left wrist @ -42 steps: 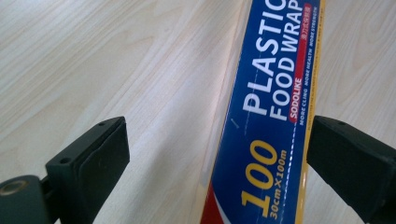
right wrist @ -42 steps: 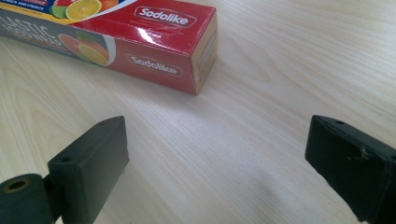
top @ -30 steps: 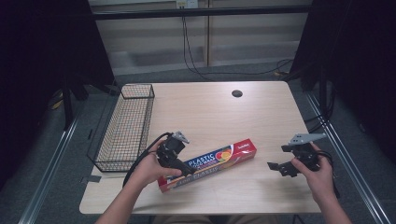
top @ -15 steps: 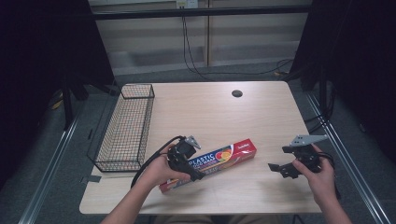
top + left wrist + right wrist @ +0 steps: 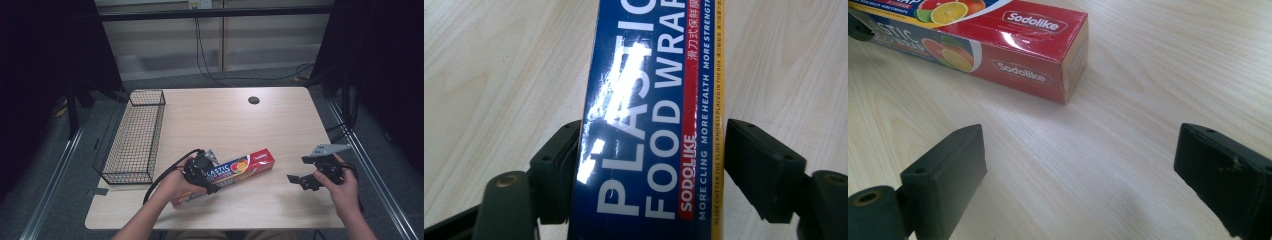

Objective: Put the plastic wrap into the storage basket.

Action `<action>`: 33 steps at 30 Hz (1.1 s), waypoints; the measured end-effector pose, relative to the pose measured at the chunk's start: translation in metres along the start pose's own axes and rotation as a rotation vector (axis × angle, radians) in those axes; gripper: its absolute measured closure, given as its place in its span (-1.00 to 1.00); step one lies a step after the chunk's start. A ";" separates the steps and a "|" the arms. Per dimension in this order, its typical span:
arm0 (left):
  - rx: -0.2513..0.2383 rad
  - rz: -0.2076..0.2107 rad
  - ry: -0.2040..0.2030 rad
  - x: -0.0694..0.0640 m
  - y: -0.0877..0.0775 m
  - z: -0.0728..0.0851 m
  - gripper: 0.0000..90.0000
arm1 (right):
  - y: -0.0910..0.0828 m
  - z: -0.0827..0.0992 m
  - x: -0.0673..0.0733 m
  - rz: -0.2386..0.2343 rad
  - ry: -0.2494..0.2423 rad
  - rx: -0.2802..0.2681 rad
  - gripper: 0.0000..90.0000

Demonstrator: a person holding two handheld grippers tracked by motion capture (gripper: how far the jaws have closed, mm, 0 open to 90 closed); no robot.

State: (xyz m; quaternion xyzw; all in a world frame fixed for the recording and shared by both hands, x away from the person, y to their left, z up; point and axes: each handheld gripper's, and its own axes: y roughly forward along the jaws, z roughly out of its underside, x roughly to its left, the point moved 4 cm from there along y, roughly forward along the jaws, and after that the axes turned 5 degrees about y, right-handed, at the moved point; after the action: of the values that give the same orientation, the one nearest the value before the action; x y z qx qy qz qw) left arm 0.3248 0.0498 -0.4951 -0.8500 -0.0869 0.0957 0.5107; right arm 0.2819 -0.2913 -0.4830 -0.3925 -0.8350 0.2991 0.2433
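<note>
The left gripper (image 5: 209,181) has just been closing its jaws around the food wrap box (image 5: 649,120), one pad touching, the other a sliver off. Since a second ago it has come down over the box's near end. The box lies flat on the worktop (image 5: 280,125), just right of the wire basket (image 5: 134,137); a lift looks close. Right of the box, the right gripper (image 5: 1078,175) hangs wide open, empty.

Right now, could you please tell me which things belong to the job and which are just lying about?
In the job:
- food wrap box
- left gripper, jaws just closing around the box

Lying about:
- wire basket
- right gripper, open, off the box
</note>
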 end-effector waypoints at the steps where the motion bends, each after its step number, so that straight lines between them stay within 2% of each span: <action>1: -0.026 -0.002 -0.033 -0.001 0.001 0.000 -0.35 | 0.000 0.000 0.000 0.000 0.000 -0.002 -0.87; 6: -0.024 0.002 -0.019 0.001 0.003 -0.001 -0.28 | 0.000 -0.001 0.000 -0.001 -0.001 -0.003 -0.86; 8: -0.021 -0.001 -0.035 0.001 0.004 -0.001 -0.28 | 0.000 -0.001 0.000 0.002 0.000 -0.002 -0.86; 9: 0.006 -0.002 -0.014 0.003 0.006 -0.002 -0.29 | 0.000 -0.001 0.000 -0.005 -0.001 -0.007 -0.86; 10: -0.010 0.000 -0.036 0.001 0.008 -0.003 -0.29 | 0.000 -0.001 0.000 -0.003 -0.003 -0.005 -0.86; 11: 0.020 0.002 -0.009 0.003 0.007 -0.003 -0.28 | 0.000 -0.001 0.000 -0.002 -0.004 -0.003 -0.86; 12: 0.012 0.000 -0.030 0.003 0.009 -0.003 -0.27 | 0.001 -0.001 0.000 -0.006 -0.005 -0.004 -0.86; 13: 0.040 -0.001 -0.009 0.005 0.009 -0.003 -0.26 | 0.001 -0.001 0.000 -0.002 -0.005 -0.003 -0.86; 14: 0.040 -0.001 -0.009 0.005 0.009 -0.003 -0.26 | 0.001 -0.001 0.000 -0.002 -0.005 -0.003 -0.86; 15: 0.027 -0.001 -0.043 0.003 0.012 -0.005 -0.27 | 0.001 -0.001 0.000 -0.001 -0.004 -0.004 -0.86; 18: 0.035 -0.006 -0.034 0.002 0.014 -0.006 -0.27 | 0.000 -0.001 0.000 0.002 -0.003 -0.008 -0.86; 19: 0.050 -0.012 -0.011 0.004 0.014 -0.006 -0.25 | 0.000 -0.001 0.000 -0.002 -0.002 -0.010 -0.86; 22: 0.047 -0.023 -0.019 0.001 0.014 -0.007 -0.19 | 0.000 -0.001 0.000 0.000 0.000 -0.011 -0.86; 26: 0.066 -0.041 0.018 -0.001 0.014 -0.008 -0.12 | -0.001 -0.001 0.000 -0.004 -0.004 -0.009 -0.86; 33: 0.063 -0.045 0.003 -0.003 0.014 -0.009 -0.08 | 0.001 -0.001 0.001 -0.009 -0.006 -0.009 -0.86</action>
State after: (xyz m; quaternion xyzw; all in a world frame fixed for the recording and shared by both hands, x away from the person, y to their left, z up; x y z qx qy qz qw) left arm 0.3247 0.0348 -0.5029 -0.8314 -0.1022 0.0858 0.5395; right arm 0.2832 -0.2898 -0.4828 -0.3890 -0.8388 0.2954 0.2405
